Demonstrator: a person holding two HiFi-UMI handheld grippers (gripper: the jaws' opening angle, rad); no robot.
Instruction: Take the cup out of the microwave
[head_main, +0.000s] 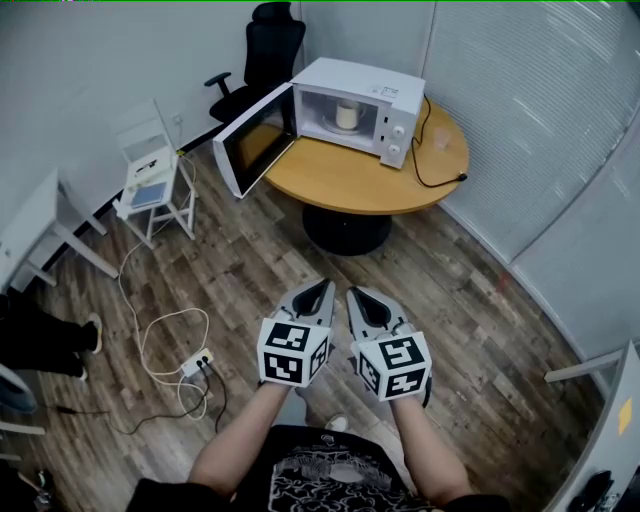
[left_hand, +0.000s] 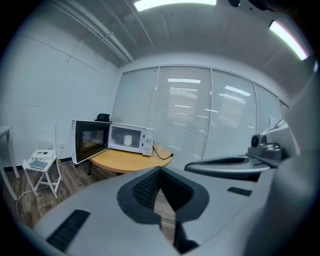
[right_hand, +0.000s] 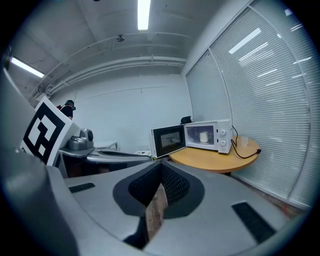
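Note:
A white microwave (head_main: 362, 107) stands on a round wooden table (head_main: 350, 180), its door (head_main: 252, 142) swung wide open to the left. Inside it stands a pale cup (head_main: 347, 115), upright; the cup (left_hand: 127, 140) also shows in the left gripper view and the cup (right_hand: 203, 137) in the right gripper view. Both grippers are held side by side over the floor, well short of the table, and point toward the microwave. My left gripper (head_main: 325, 286) is shut and empty. My right gripper (head_main: 354, 294) looks shut too, with nothing between its jaws.
A black office chair (head_main: 262, 55) stands behind the table. A small white chair (head_main: 155, 180) with items on it stands at the left, near a white desk (head_main: 40, 225). Cables and a power strip (head_main: 197, 362) lie on the wooden floor. The microwave's black cord (head_main: 437, 172) trails over the table.

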